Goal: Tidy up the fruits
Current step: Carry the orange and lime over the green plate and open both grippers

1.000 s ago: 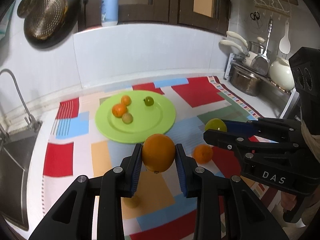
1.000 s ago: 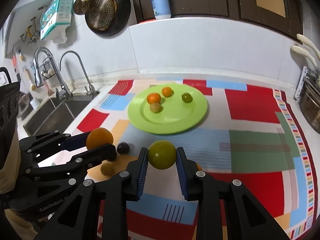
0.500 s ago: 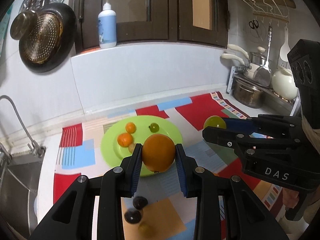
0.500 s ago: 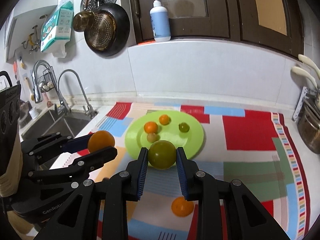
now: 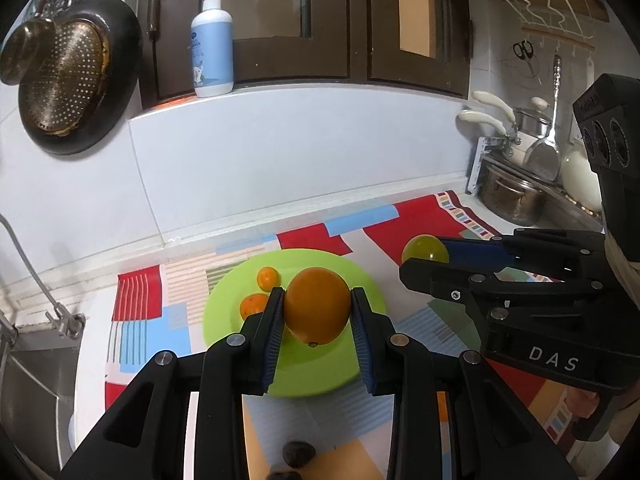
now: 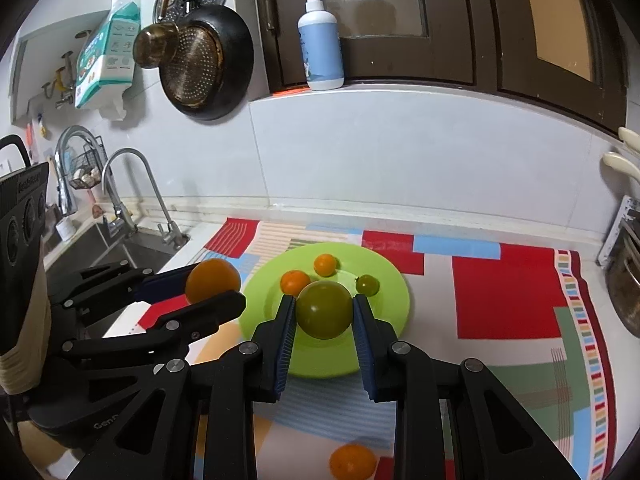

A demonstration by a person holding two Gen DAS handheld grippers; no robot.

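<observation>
My left gripper (image 5: pixel 316 312) is shut on a large orange (image 5: pixel 317 306) and holds it in the air in front of the green plate (image 5: pixel 372 284). My right gripper (image 6: pixel 324 312) is shut on a green-yellow round fruit (image 6: pixel 324 309), also raised before the plate (image 6: pixel 392 284). The plate holds two small oranges (image 6: pixel 325 265) and a small green fruit (image 6: pixel 368 284). The right gripper with its fruit shows in the left wrist view (image 5: pixel 425 250). The left gripper with the orange shows in the right wrist view (image 6: pixel 213 280).
A small orange (image 6: pixel 353 461) lies on the colourful mat (image 6: pixel 508 292) near me. Dark small fruits (image 5: pixel 298 452) lie on the mat at the bottom of the left view. A sink (image 6: pixel 100 252) with taps is at the left. Pots (image 5: pixel 508 196) stand at the right.
Both grippers have lifted with their fruits still held. The plate now sits lower and closer behind the fingers in both views.
</observation>
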